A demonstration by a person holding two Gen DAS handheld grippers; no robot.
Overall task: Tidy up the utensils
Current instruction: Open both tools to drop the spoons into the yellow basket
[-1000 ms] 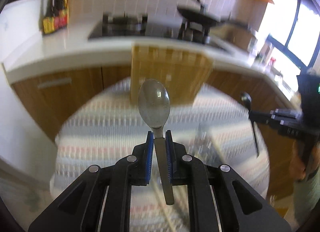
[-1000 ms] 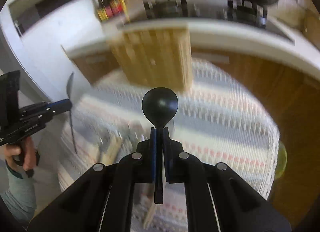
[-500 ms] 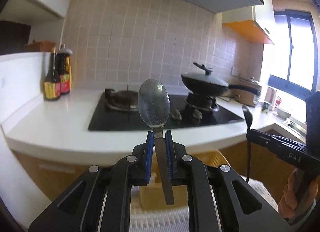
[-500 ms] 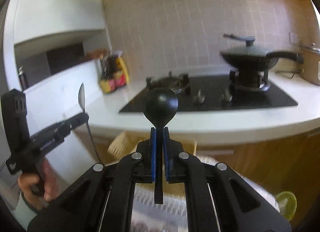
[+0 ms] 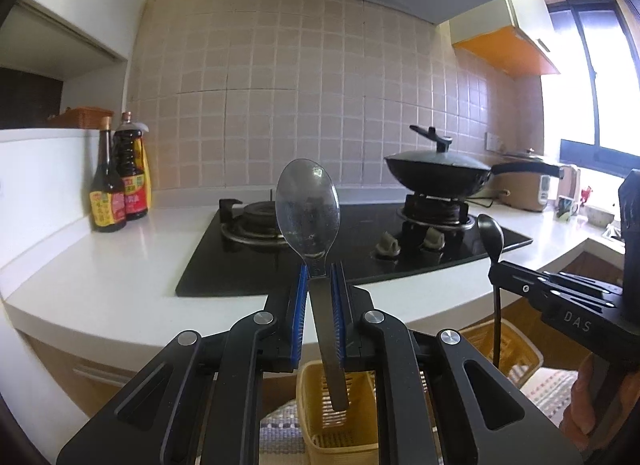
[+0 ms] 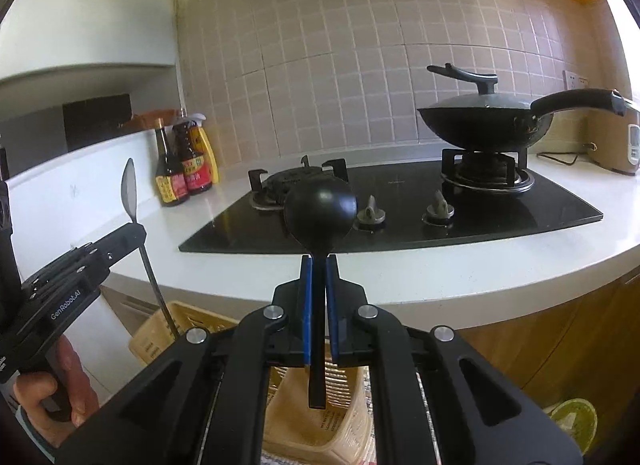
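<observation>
My left gripper (image 5: pixel 319 271) is shut on a metal spoon (image 5: pixel 307 209), held upright with the bowl up and the handle end hanging over a yellow slotted utensil basket (image 5: pixel 334 417). My right gripper (image 6: pixel 319 263) is shut on a black spoon (image 6: pixel 320 213), also upright, its handle end above the same basket (image 6: pixel 320 421). The right gripper and the black spoon (image 5: pixel 491 237) show at the right of the left wrist view. The left gripper and the metal spoon (image 6: pixel 129 189) show at the left of the right wrist view.
A white counter (image 5: pixel 120 277) with a black gas hob (image 5: pixel 360 249) runs behind. A lidded black wok (image 6: pixel 484 121) sits on the right burner. Sauce bottles (image 5: pixel 118 185) stand at the left. A striped cloth (image 5: pixel 280 433) lies under the basket.
Both grippers have tilted up from looking down at the striped table to looking level at the counter. The spoons stay clamped and now hang over the basket.
</observation>
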